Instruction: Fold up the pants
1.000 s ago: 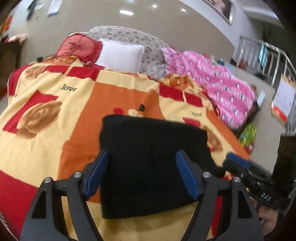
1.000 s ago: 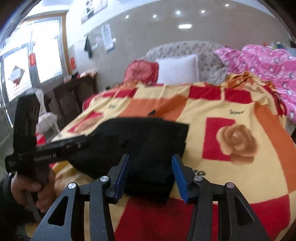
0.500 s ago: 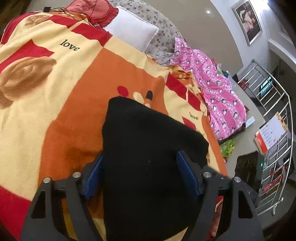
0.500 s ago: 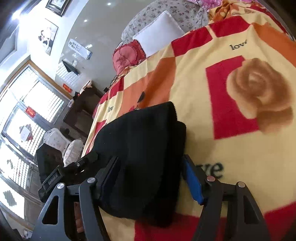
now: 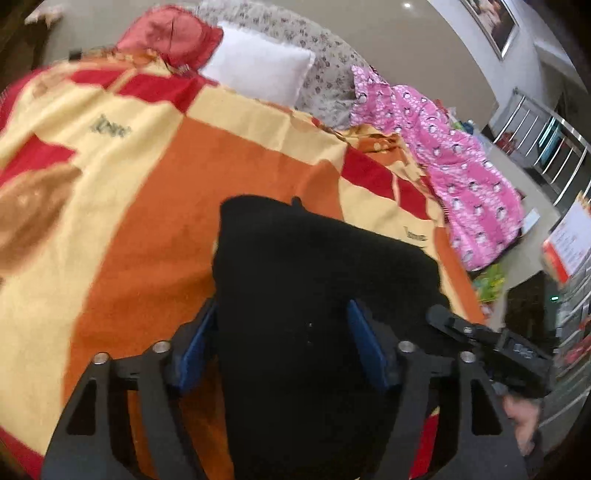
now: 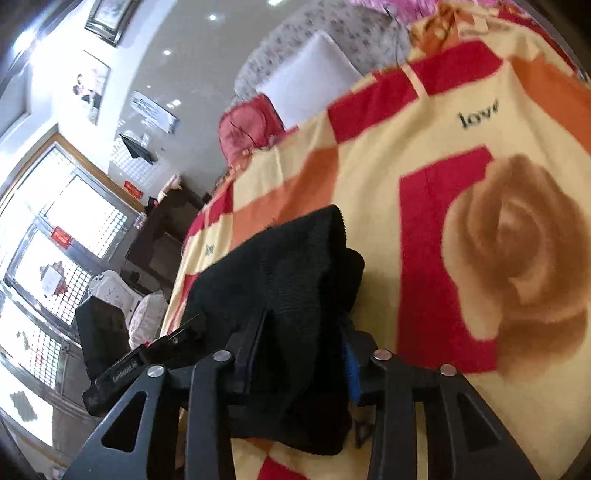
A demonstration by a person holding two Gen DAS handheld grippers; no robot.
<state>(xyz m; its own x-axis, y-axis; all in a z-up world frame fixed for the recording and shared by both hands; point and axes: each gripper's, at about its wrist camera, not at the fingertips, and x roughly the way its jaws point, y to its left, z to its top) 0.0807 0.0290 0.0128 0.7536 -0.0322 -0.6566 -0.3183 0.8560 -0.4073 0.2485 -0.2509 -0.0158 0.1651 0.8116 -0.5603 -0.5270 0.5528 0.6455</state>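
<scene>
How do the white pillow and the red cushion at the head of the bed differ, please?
The white pillow is plain, smooth and rectangular; the red cushion beside it is rounder, creased and has a frilled edge. The pillow looks broader than the cushion. Both lean against the floral headboard, beyond the patterned blanket.

I count one pair of black pants [image 5: 317, 295], folded into a single bundle on the blanket [image 5: 155, 206]. I have two claws, the left claw [image 5: 282, 350] and the right claw [image 6: 303, 354], one at each end of the pants. There is one blanket under the pants, and on it two "love" words show in the left view and two in the right. Beyond the pants, at the far end of the blanket, I count two pillows: one white pillow [image 5: 258, 74] and one red pillow [image 5: 173, 37] beside it. One pink quilt [image 5: 454, 155] lies right of the pants. One framed picture [image 5: 491, 22] hangs on the wall.
</scene>
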